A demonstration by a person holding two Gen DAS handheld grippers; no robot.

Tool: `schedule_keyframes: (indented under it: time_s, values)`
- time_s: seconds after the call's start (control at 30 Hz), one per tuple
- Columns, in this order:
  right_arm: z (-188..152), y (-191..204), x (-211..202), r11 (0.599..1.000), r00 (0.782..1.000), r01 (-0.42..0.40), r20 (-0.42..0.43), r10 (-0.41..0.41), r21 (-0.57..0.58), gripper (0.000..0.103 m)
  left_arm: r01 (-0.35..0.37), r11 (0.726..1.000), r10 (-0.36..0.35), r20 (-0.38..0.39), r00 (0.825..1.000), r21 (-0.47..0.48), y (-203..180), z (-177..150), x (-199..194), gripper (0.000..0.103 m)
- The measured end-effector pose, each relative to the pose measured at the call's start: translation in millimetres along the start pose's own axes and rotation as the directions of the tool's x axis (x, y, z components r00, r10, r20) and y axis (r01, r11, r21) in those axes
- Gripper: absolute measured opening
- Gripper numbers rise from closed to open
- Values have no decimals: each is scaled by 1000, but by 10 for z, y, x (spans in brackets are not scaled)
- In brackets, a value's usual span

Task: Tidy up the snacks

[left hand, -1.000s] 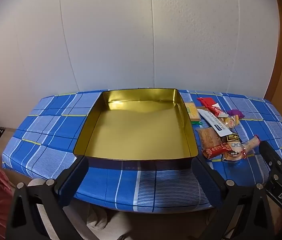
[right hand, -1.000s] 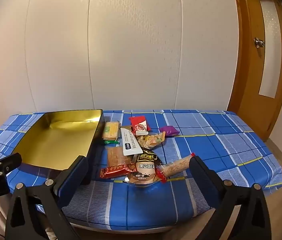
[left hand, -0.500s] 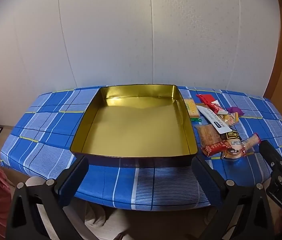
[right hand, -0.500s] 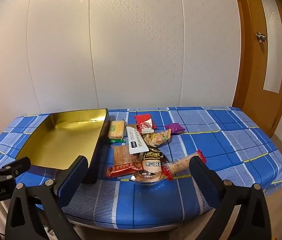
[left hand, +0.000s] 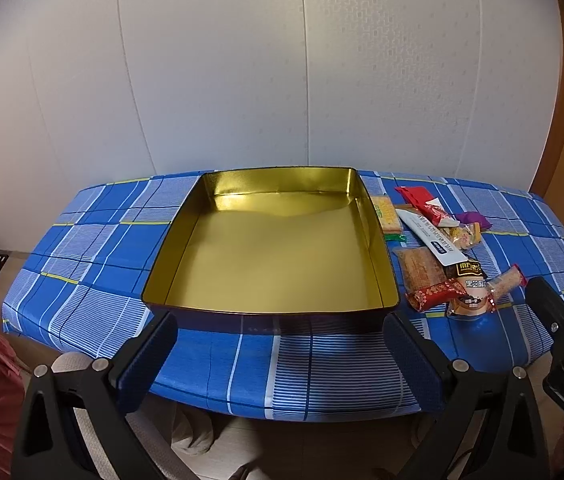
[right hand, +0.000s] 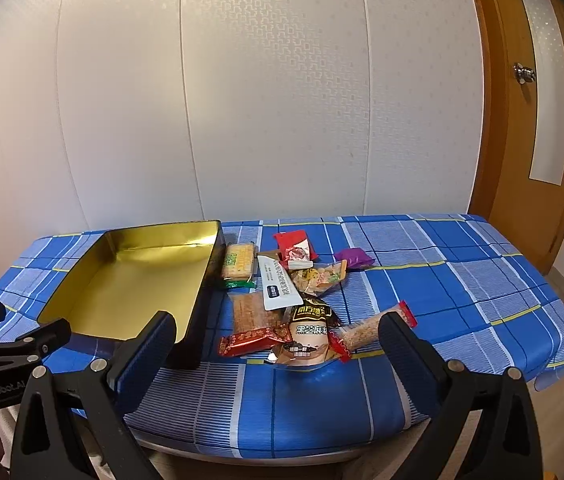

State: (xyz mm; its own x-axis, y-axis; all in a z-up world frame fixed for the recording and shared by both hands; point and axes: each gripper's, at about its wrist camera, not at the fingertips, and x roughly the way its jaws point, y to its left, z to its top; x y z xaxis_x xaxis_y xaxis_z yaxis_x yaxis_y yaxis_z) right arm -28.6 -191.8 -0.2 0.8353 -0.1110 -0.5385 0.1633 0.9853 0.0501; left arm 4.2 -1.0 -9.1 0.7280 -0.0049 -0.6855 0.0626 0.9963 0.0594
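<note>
Jaws apart, both empty: left gripper [left hand: 279,354], right gripper [right hand: 275,354]. Nearest snack pile [right hand: 298,304]: light, crinkly, slippery wrappers; likely best pinched at sealed ends. Beside it, gold tin [left hand: 269,240], rigid, unfilled. Blue checked tablecloth [right hand: 442,280] beneath.

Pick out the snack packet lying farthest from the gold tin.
The small purple packet, alone on the blue checked tablecloth beyond the pile's right edge; every other packet lies closer to the gold rectangular tin.
</note>
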Motion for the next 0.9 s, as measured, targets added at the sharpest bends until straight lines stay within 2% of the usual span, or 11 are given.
schedule_keyframes:
  time_s: [0.9]
  values:
    - [-51,-122,104,999,999,29,-34,-28,26,103,4,999,-3,-14,1000,44,-146,-21,72,103]
